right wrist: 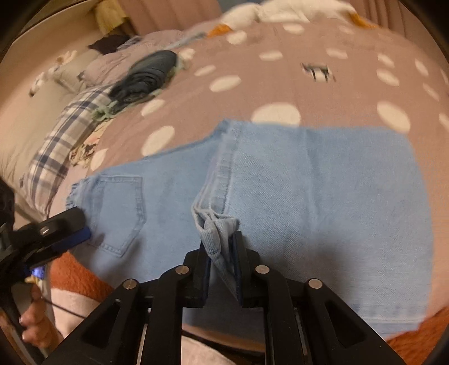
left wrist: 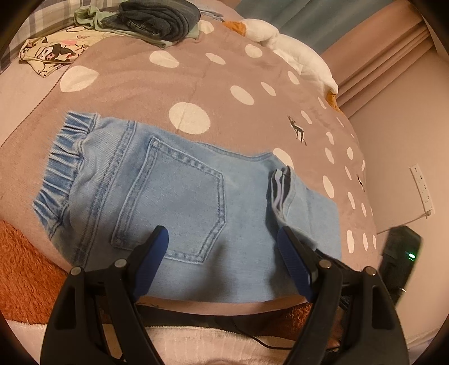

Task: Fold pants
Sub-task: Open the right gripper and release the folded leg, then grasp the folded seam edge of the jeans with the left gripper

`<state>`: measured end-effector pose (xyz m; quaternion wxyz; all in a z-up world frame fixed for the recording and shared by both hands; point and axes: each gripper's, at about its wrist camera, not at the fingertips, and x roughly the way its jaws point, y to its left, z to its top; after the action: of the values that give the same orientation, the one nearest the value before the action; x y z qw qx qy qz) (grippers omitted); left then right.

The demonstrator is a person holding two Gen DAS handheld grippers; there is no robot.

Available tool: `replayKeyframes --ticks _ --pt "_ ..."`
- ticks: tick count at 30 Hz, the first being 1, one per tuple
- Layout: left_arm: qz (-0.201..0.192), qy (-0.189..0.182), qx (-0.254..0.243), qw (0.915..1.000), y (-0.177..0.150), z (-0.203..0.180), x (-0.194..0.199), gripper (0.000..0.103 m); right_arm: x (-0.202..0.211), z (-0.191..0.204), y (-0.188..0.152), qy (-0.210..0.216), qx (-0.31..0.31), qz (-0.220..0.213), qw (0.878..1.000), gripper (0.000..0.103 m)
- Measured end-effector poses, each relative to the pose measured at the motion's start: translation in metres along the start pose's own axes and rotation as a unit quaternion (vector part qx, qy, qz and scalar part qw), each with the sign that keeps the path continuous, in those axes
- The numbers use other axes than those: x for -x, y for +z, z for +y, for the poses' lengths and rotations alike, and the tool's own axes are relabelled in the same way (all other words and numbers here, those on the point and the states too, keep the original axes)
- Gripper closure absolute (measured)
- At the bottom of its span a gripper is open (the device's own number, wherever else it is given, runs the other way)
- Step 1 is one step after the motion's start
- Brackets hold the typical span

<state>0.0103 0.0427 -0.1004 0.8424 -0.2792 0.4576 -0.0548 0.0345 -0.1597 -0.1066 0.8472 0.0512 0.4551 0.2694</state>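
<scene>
hem corner of the light blue denim pants [right wrist: 308, 196] sits clamped in my right gripper [right wrist: 221, 252]; long axis runs left-right on the dotted mauve blanket [left wrist: 196, 70]. my left gripper [left wrist: 224, 238] hovers splayed above the back pocket [left wrist: 174, 196], grasping nothing. no readable writing.

- You have a brown white-dotted blanket [left wrist: 230, 70] spread on the bed
- A dark folded garment [left wrist: 160, 16] lies at your far left
- A plaid pillow [right wrist: 56, 146]
- An orange fuzzy throw [left wrist: 25, 269] nearest you
</scene>
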Motion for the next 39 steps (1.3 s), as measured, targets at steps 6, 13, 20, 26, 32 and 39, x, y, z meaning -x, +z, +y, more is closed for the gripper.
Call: replayKeyframes --ticks 6,13,20,26,32,39 --pt "0.004 0.003 -0.006 1.0 0.0 -0.006 -0.003 0.022 0.037 -0.013 0.002 0.022 -0.01 -0.044 0.999 0.049" --pt "0.015 0.004 -0.015 0.9998 -0.004 -0.013 -0.013 0.022 0.05 -0.062 0.002 -0.099 -0.064 -0.081 0.99 0.049" --pt "0.032 0.003 -0.023 0.9992 -0.007 -0.021 -0.028 0.022 0.008 -0.087 -0.006 -0.12 -0.083 -0.035 0.989 0.07" --pt "0.039 0.024 -0.022 0.9987 -0.008 -0.024 -0.042 0.022 -0.002 -0.081 -0.012 -0.131 -0.049 -0.05 0.989 0.07" --pt "0.038 0.037 -0.026 0.9983 -0.009 -0.026 -0.052 0.021 0.004 -0.094 -0.018 -0.098 -0.07 -0.064 0.991 0.07" --pt "0.036 0.047 -0.039 0.9975 -0.009 -0.03 -0.056 0.019 0.005 -0.094 -0.021 -0.093 -0.071 -0.069 0.991 0.07"
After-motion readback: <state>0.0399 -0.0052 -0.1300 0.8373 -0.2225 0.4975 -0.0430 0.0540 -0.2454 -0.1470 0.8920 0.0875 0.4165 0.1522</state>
